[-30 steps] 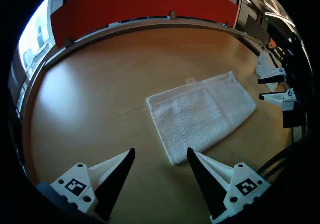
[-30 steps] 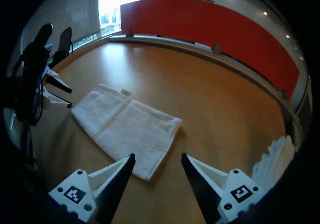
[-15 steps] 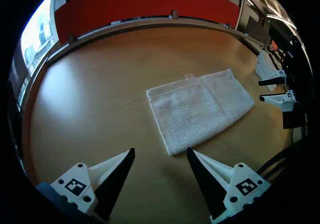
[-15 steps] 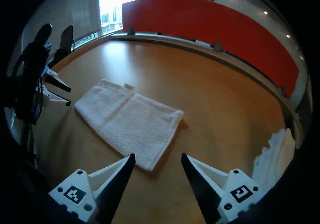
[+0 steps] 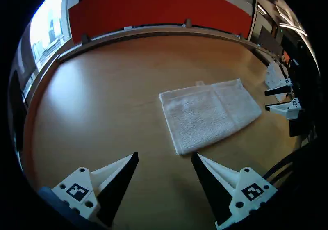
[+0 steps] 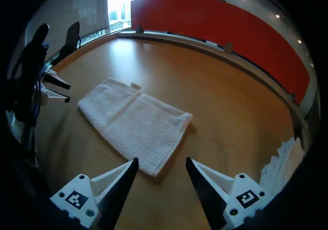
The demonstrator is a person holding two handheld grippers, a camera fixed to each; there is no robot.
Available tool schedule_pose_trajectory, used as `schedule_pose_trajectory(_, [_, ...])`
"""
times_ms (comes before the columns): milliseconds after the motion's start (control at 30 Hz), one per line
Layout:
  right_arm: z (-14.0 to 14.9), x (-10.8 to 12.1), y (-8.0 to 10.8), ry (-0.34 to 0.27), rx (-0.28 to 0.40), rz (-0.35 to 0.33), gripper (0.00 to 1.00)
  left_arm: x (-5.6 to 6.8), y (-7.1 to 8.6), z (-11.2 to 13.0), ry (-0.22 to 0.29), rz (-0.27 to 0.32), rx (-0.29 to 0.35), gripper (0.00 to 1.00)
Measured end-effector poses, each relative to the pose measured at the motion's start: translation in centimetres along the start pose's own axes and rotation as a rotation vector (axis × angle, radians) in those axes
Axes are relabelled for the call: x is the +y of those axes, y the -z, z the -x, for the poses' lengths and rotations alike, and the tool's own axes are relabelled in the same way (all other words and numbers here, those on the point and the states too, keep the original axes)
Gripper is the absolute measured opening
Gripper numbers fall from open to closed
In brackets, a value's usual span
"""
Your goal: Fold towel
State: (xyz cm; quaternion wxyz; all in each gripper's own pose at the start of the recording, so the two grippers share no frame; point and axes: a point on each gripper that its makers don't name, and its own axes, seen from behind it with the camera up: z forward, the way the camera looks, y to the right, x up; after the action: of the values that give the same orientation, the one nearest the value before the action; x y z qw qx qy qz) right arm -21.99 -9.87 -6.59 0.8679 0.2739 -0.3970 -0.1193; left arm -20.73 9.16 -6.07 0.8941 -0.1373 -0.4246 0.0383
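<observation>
A white towel [image 5: 209, 115] lies folded flat on the wooden table [image 5: 102, 103], with a small loop tag on its far edge. In the left gripper view my left gripper [image 5: 164, 166] is open just short of the towel's near corner, holding nothing. The right gripper view has the same towel [image 6: 135, 123] ahead of my right gripper [image 6: 161, 170], which is open and empty near the opposite corner. Each view also catches the other gripper farther off: the right gripper [image 5: 281, 101] beyond the towel's right end, and the left gripper [image 6: 55, 88] at the towel's left end.
A stack of white towels [image 6: 283, 164] sits at the table's right edge, also seen as a pile of white towels [image 5: 272, 72] behind the far gripper. A red partition [image 5: 160, 6] runs along the table's far rim. A window [image 6: 125, 2] lies beyond.
Both grippers have drawn back a little from the towel, so its near corners lie slightly farther ahead of the fingertips. The towel itself lies as before.
</observation>
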Motion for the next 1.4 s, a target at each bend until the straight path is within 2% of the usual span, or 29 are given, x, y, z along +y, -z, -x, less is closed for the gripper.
schedule_pose_trajectory(200, [-0.1,0.0,-0.2,0.014,-0.005,-0.011,0.89,-0.5,0.8,0.2,0.034,-0.023,0.031,0.97])
schedule_pose_trajectory(467, [0.1,-0.2,-0.4,0.039,-0.017,-0.026,0.89,-1.2,1.7,1.2,0.052,-0.052,0.038,0.96])
schedule_pose_trajectory(967, [1.6,-0.6,-1.0,0.098,-0.057,-0.057,0.88,-2.2,4.3,3.4,0.095,-0.096,0.05,0.96])
schedule_pose_trajectory(1167, [2.4,-0.6,-1.1,0.129,-0.082,-0.071,0.79,-2.6,5.2,4.2,0.104,-0.112,0.053,0.96])
schedule_pose_trajectory(1400, [3.2,-0.7,-1.4,0.13,-0.118,-0.089,0.51,-2.9,6.0,5.0,0.118,-0.125,0.053,0.96])
